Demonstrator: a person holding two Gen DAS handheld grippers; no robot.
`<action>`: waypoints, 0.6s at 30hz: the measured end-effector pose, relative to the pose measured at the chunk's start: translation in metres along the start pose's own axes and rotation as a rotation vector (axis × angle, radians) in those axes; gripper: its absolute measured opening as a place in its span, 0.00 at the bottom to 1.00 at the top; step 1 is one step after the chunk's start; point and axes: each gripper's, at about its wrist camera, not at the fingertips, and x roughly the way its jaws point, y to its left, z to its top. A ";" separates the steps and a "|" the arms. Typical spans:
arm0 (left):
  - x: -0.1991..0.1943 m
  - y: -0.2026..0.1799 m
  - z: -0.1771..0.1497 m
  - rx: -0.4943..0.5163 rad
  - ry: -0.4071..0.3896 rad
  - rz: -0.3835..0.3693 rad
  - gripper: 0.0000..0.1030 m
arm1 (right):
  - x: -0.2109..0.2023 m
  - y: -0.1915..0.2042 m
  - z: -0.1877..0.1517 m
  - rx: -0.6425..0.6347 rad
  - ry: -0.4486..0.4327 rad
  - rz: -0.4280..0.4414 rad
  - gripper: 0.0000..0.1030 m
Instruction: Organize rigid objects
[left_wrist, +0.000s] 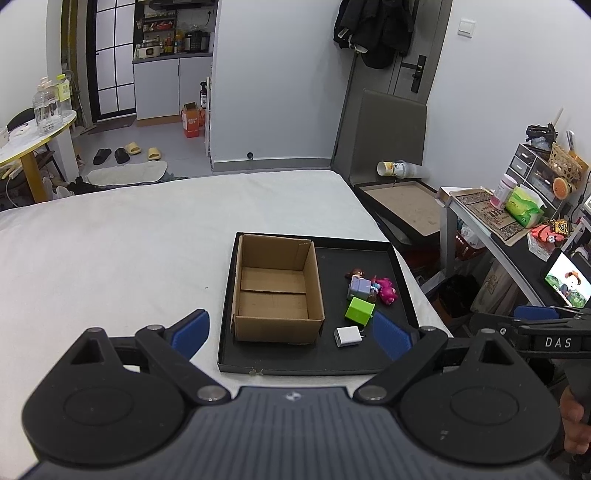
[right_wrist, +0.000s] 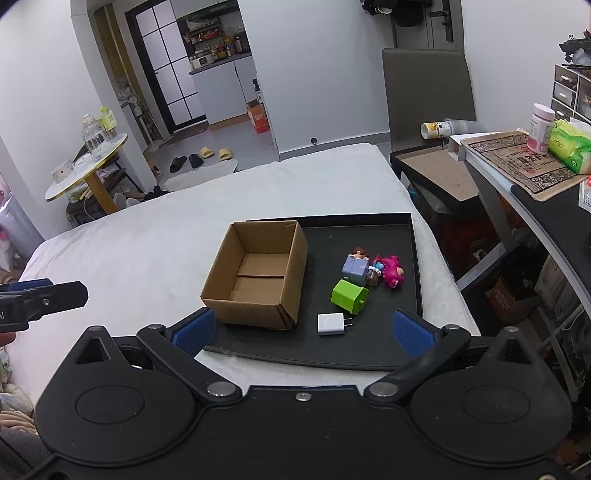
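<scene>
The bed (right_wrist: 155, 236) carries a black tray (right_wrist: 369, 350) near its right edge, and past that edge the mattress drops off toward a desk (right_wrist: 517, 173) and clutter, so there is little room on that side while the left of the bed is wide and bare. In the tray's left half stands an open box (right_wrist: 258, 273), and it looks empty in both views, so by my reading nothing has been sorted yet and all the small things are left to move. They lie together in the tray's right half: a lilac block (right_wrist: 354, 268) with a small doll on top, a pink bear (right_wrist: 394, 272) just beside it, a green cube (right_wrist: 349, 295) nearer, and a white charger (right_wrist: 331, 324) nearest, its prongs pointing right. The cube sits close to the block, and the bear nearly touches the block, so those leave little gap for fingers; the charger lies apart with free tray around it and seems the easiest first pick. The tray's raised rim runs near the bear on the right. The left gripper (left_wrist: 291, 334) hovers before the tray with jaws spread wide, holding nothing; the right gripper (right_wrist: 303, 330) likewise hangs with jaws wide apart and empty, roughly in line with the charger.
</scene>
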 end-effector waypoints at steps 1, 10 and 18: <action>0.000 0.000 0.000 0.000 0.002 -0.001 0.92 | 0.000 -0.001 0.000 0.001 0.002 0.001 1.00; 0.000 -0.002 0.000 -0.003 0.003 -0.001 0.92 | 0.001 -0.002 0.000 -0.001 0.003 0.002 1.00; -0.002 -0.001 0.009 -0.026 -0.017 -0.016 0.92 | 0.005 -0.008 0.003 0.004 0.006 -0.003 1.00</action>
